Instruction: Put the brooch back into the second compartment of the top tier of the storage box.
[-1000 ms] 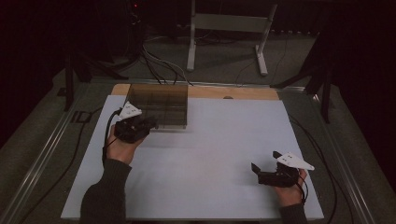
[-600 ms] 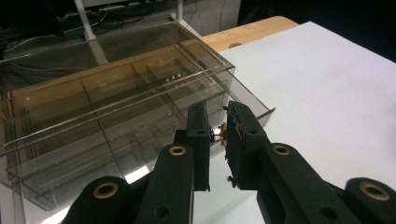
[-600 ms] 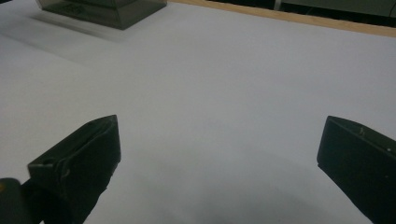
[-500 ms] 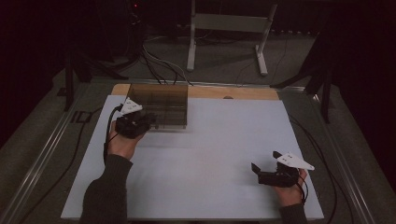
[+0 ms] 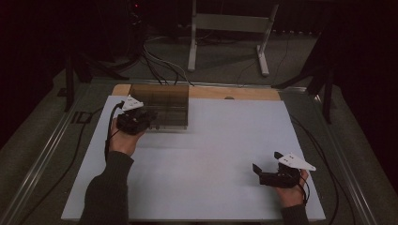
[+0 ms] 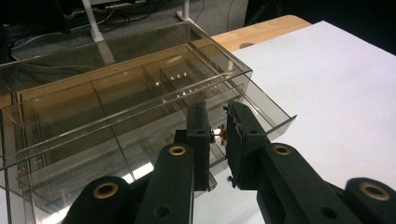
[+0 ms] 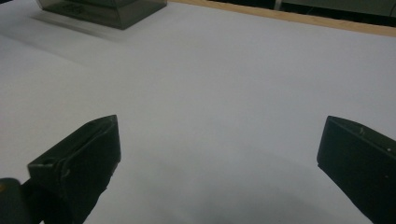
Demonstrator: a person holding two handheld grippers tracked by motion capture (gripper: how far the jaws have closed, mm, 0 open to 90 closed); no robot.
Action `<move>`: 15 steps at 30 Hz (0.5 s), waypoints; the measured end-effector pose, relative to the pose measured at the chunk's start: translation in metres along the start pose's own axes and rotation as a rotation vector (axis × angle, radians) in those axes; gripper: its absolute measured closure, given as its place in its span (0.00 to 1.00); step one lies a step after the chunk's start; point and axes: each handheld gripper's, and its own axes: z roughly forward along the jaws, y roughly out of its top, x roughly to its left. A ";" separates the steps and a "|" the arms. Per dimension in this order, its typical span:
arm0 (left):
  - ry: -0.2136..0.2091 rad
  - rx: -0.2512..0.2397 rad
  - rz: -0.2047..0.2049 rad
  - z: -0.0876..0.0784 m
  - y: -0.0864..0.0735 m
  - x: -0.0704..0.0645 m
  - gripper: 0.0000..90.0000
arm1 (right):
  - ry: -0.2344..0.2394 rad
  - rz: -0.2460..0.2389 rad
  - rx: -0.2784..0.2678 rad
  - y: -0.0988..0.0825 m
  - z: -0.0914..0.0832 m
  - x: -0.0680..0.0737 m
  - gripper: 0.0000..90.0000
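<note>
The smoked clear drawer box [image 5: 159,105] sits at the white table's [image 5: 211,154] far left corner. Your left gripper [image 6: 218,133], at the box's front, is clenched on the small brass drawer knob [image 6: 219,134]. Your right gripper [image 5: 265,168], well apart from the box, stands released.

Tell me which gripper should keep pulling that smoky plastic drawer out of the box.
Left. The left gripper is already at the clear organizer box, jaws closed on the small knob of its drawer, which stands partly out. The right gripper sits open on the white table, far off.
</note>
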 end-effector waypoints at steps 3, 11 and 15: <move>0.001 0.001 -0.003 0.002 0.001 0.001 0.90 | 0.000 0.001 0.000 0.000 0.000 0.000 0.00; 0.004 0.016 -0.012 0.008 0.000 0.007 0.90 | -0.001 0.003 -0.002 0.000 0.000 0.000 0.00; 0.007 0.021 -0.017 0.011 0.000 0.009 0.90 | 0.000 0.002 -0.001 0.000 0.000 0.000 0.00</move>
